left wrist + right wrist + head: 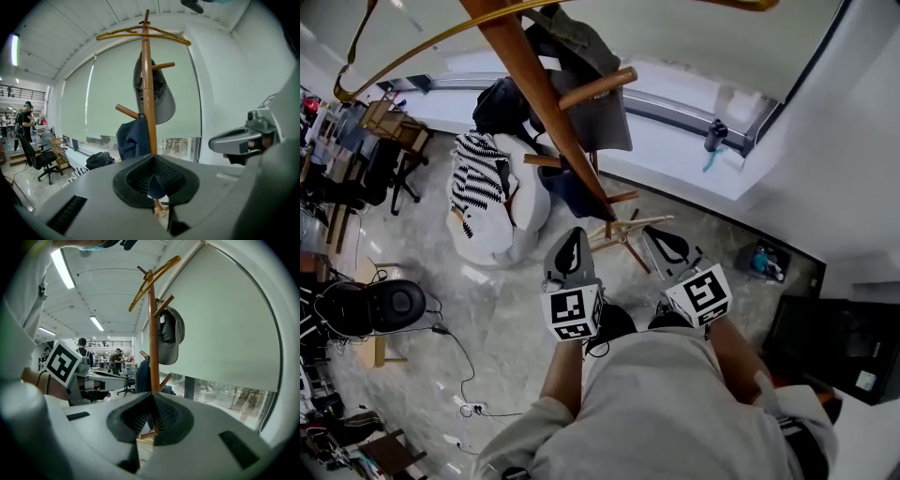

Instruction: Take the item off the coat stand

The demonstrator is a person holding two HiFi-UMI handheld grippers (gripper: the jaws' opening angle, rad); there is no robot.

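Office chair (pixel 386 306), perhaps striped beanbag (pixel 478 185)

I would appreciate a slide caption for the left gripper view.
Shut left hand-held gripper facing a coat stand hung with a grey cap and navy garment.
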